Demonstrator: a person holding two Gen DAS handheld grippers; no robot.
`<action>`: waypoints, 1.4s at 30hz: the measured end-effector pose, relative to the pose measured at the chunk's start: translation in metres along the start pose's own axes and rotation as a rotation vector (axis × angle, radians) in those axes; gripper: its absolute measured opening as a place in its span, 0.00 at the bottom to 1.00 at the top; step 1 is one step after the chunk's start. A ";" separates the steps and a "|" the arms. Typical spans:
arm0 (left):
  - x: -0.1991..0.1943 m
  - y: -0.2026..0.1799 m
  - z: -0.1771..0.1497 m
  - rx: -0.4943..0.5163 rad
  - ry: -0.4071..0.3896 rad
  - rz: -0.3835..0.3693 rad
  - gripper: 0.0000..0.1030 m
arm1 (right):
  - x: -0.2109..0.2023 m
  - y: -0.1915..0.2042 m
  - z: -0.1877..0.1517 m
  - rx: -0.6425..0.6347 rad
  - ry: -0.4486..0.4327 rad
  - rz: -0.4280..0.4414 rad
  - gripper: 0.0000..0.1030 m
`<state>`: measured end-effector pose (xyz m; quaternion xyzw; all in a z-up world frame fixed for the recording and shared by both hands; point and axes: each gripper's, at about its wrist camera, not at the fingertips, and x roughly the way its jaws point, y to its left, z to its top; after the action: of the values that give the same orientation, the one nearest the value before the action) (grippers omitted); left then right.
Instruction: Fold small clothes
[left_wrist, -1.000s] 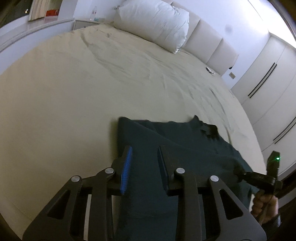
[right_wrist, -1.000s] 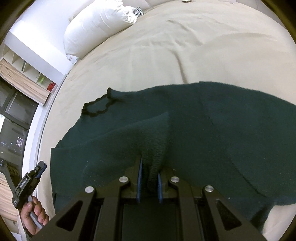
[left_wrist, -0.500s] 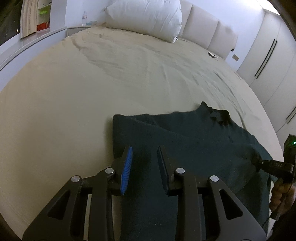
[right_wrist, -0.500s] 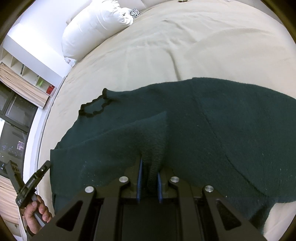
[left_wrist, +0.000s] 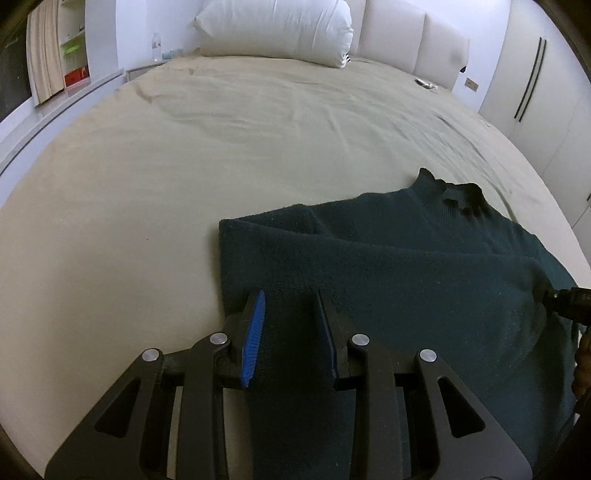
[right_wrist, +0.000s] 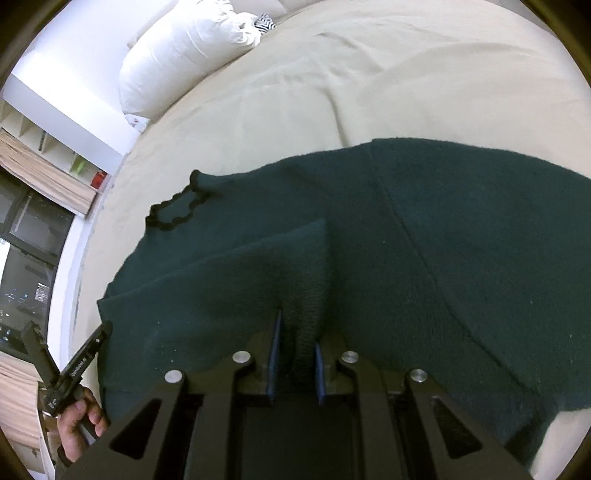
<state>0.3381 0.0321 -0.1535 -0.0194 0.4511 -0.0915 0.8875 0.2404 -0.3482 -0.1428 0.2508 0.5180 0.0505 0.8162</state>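
A beige bed (left_wrist: 229, 147) fills both views, with a white pillow (left_wrist: 280, 27) at twelve o'clock. The dark green sweater (left_wrist: 424, 280) lies flat at five o'clock, its hem cut off below. The left tongs (left_wrist: 290, 339) hang parted above it, gripping nothing. The right tongs (right_wrist: 295, 354) are opening, a knit fold between their pads.

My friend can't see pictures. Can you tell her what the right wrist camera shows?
The right gripper is opening, a fold of the dark green sweater between its fingers. The sweater lies on a beige bed, with a white pillow behind.
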 end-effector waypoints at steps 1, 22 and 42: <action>-0.002 -0.001 0.002 -0.003 0.004 0.003 0.26 | -0.005 0.001 -0.001 0.002 -0.005 -0.016 0.20; -0.017 -0.018 -0.014 -0.032 -0.022 -0.061 0.27 | -0.140 -0.120 -0.068 0.344 -0.429 0.106 0.57; -0.029 -0.092 -0.030 -0.217 0.107 -0.353 0.68 | -0.235 -0.343 -0.119 0.899 -0.696 0.073 0.47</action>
<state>0.2835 -0.0515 -0.1375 -0.1886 0.4944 -0.1975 0.8252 -0.0318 -0.6839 -0.1488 0.5932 0.1802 -0.2321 0.7495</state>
